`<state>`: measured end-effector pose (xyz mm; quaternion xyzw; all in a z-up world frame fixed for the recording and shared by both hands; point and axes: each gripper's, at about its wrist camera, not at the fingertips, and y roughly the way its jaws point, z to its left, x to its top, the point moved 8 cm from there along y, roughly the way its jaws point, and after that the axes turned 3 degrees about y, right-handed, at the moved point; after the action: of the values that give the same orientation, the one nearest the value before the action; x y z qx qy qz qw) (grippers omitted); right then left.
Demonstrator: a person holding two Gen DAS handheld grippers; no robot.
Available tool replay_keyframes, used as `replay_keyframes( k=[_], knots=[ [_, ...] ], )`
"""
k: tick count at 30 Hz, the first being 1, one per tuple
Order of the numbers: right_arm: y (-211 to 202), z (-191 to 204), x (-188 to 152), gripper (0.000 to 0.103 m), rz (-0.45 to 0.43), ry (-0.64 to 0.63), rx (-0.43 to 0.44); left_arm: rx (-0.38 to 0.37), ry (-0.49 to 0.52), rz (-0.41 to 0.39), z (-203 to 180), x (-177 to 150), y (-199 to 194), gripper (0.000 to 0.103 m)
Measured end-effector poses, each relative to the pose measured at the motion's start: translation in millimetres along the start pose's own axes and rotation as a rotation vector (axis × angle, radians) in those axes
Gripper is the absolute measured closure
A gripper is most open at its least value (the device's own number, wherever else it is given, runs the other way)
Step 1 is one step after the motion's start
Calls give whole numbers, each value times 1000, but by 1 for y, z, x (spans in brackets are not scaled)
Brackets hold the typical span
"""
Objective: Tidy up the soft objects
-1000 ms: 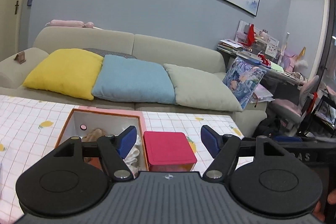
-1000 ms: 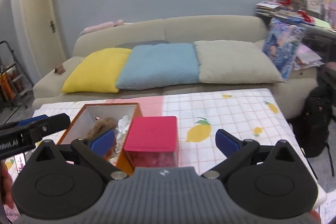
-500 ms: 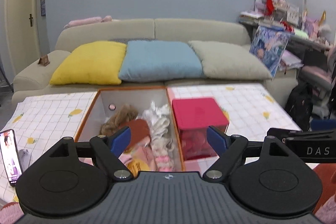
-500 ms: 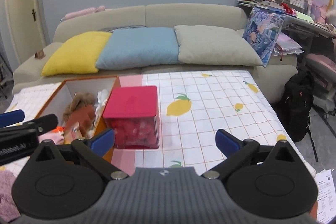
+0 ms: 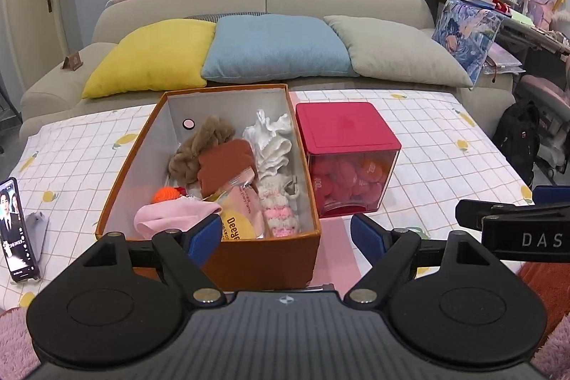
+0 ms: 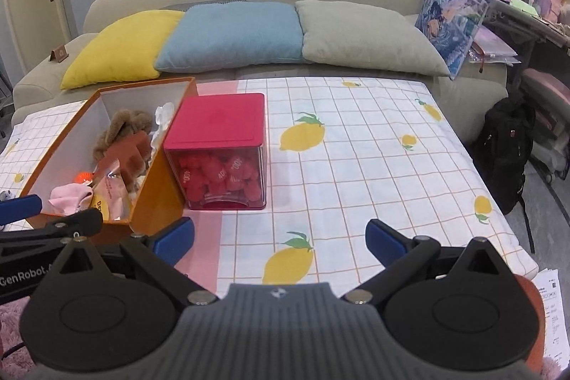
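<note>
I take the open orange cardboard box (image 5: 249, 255) as my landmark; it is rectangular, white inside, and sits on the desk (image 6: 356, 166) under a grid-printed cloth with lemons. Inside the box lies a heap of soft things: a fuzzy brown plush (image 5: 205, 145) toward its far end, a rust-brown knitted piece (image 5: 228, 162) on top of it, ruffled white fabric (image 5: 272, 145) along its right wall, a pink-and-cream crocheted piece (image 5: 281, 211) nearer its front, a limp pink cloth (image 5: 171, 219) at its front left, a small orange crocheted ball (image 5: 165, 194) and a glossy plastic packet (image 5: 242, 202). Touching the box's right wall stands a clear square container (image 5: 351, 180) with a flat red lid, packed with red rounded pieces.

My left hand-held gripper (image 5: 285, 237) hangs at the box's near end, its blue pads spread wide with nothing gripped; the left pad shows over the front left corner, the right pad over the cloth just right of the box. My right hand-held gripper (image 6: 279, 239) is to the right of the box, pads equally wide apart and empty over the lemon cloth. A phone (image 5: 16, 230) stands propped left of the box.
</note>
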<state>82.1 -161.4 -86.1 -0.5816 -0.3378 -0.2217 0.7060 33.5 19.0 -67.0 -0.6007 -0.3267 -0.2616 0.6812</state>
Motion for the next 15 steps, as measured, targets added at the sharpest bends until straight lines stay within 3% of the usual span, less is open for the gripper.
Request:
replay_keyframes(
  k=[15],
  knots=[
    [2, -2, -1, 3, 2, 8, 1, -6, 28, 16, -7, -1, 0, 7]
  ],
)
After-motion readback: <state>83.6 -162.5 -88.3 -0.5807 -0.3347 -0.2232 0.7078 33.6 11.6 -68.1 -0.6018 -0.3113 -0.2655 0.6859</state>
